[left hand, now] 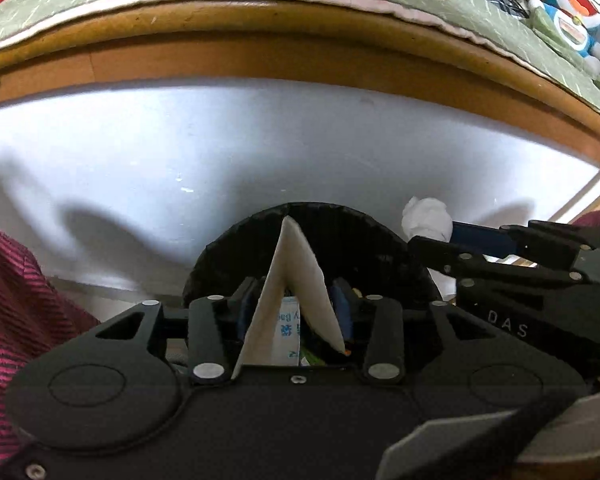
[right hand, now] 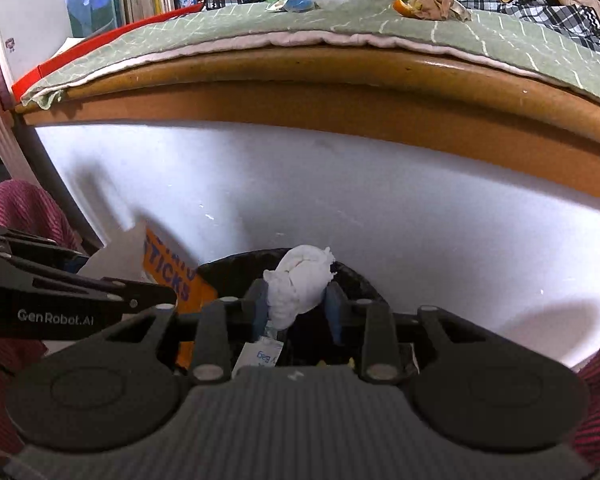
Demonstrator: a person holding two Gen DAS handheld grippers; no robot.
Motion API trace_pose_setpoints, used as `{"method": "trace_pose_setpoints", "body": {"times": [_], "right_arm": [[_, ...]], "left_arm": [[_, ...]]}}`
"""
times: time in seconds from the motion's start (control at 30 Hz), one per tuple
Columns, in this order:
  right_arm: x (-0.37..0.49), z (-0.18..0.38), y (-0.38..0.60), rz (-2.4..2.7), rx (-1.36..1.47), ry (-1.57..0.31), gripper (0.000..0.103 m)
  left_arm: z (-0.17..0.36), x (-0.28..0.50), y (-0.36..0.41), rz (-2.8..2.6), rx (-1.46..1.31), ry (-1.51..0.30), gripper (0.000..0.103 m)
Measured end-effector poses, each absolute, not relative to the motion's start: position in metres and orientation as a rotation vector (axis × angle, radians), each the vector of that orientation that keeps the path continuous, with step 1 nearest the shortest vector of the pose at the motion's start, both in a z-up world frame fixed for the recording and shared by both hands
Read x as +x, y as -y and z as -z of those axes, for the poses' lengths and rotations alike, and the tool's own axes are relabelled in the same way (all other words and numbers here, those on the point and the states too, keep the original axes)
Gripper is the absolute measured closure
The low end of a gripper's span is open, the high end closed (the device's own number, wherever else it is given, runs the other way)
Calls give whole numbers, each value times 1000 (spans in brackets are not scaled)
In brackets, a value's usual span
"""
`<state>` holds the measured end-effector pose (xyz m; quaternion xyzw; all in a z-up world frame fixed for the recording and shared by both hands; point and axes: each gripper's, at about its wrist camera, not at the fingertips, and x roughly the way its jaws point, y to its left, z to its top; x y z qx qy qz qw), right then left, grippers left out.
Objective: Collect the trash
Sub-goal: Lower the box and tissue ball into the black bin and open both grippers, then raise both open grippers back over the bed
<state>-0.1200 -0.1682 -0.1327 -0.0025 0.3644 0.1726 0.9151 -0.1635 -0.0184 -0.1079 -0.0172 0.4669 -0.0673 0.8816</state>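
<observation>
Over the black trash bin, left hand-held gripper straddles folded cardboard, spread; right hand-held gripper loosely flanks crumpled tissue.

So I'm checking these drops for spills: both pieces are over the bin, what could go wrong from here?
The folded card between the left hand-held gripper's fingers stands tall above the black bin, so it may tip over the rim. The tissue wad in the right hand-held gripper sits near the bin's far edge and might snag on a pad or roll out.
</observation>
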Motion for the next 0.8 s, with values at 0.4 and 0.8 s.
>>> {"method": "trace_pose_setpoints", "body": {"times": [0.4,0.8], "right_arm": [[-119,125,178,-340,25,-736,32],[-129,70,186,-361,-2,-529,21]], "left_arm": [[96,-166,25,134,-6,-934,50],[39,-165,4,135,-17,-753,23]]}}
